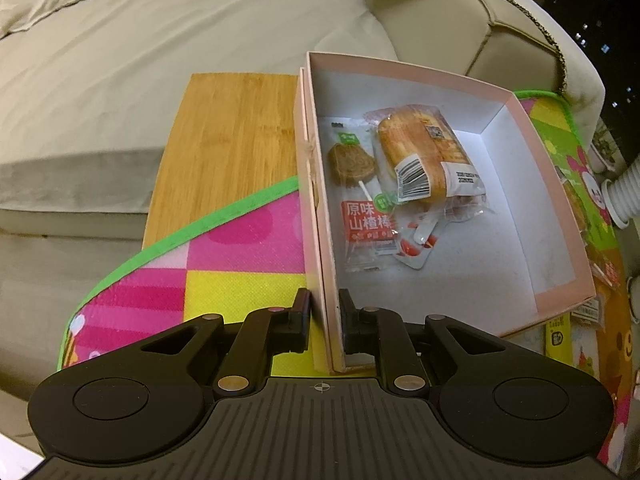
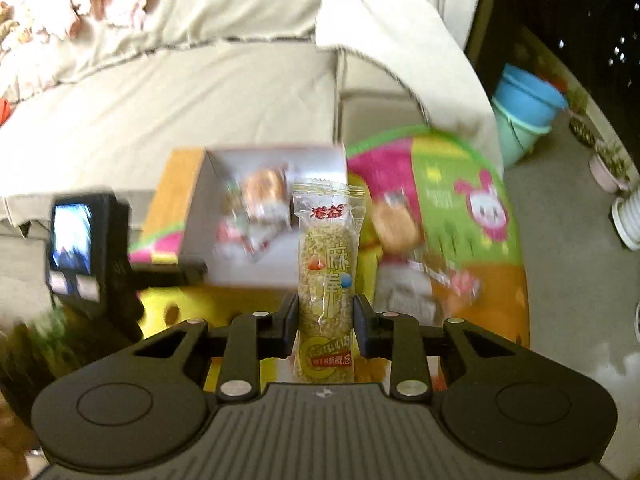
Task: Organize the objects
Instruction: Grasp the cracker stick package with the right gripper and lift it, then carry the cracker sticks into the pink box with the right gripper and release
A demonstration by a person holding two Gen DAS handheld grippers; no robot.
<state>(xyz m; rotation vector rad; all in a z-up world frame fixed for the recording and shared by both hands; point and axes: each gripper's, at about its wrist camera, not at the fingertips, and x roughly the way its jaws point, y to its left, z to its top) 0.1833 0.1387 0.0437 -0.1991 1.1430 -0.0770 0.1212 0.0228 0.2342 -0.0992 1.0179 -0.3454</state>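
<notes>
We have two grippers at work. Our left gripper (image 1: 325, 312) is clamped on the near wall of the one pink box (image 1: 520, 110), one finger outside it and one inside. Our right gripper (image 2: 325, 316) is closed on one sesame bar (image 2: 326, 280) in a clear wrapper; the bar stands upright between the fingers, clear of the mat (image 1: 240, 248) and just in front of the box in the right wrist view.

Inside the box we count three larger packets: one lollipop (image 1: 352, 164) with a red label, one wrapped bread roll (image 1: 420, 152) with a barcode sticker, lying partly over the lollipop's wrapper, and beneath the roll at least one small red-and-white sachet (image 1: 412, 248); how many sachets lie there we cannot tell. The right half of the box floor is bare.

The box sits partly on the colourful mat and partly on one wooden board (image 1: 232, 140), both beside a beige sofa (image 1: 160, 48).

Right of the box, on the mat, the right wrist view shows one round snack (image 2: 396, 226) and some loose wrappers, too blurred to count. Further right stand two stacked buckets (image 2: 524, 108), the upper one blue.
</notes>
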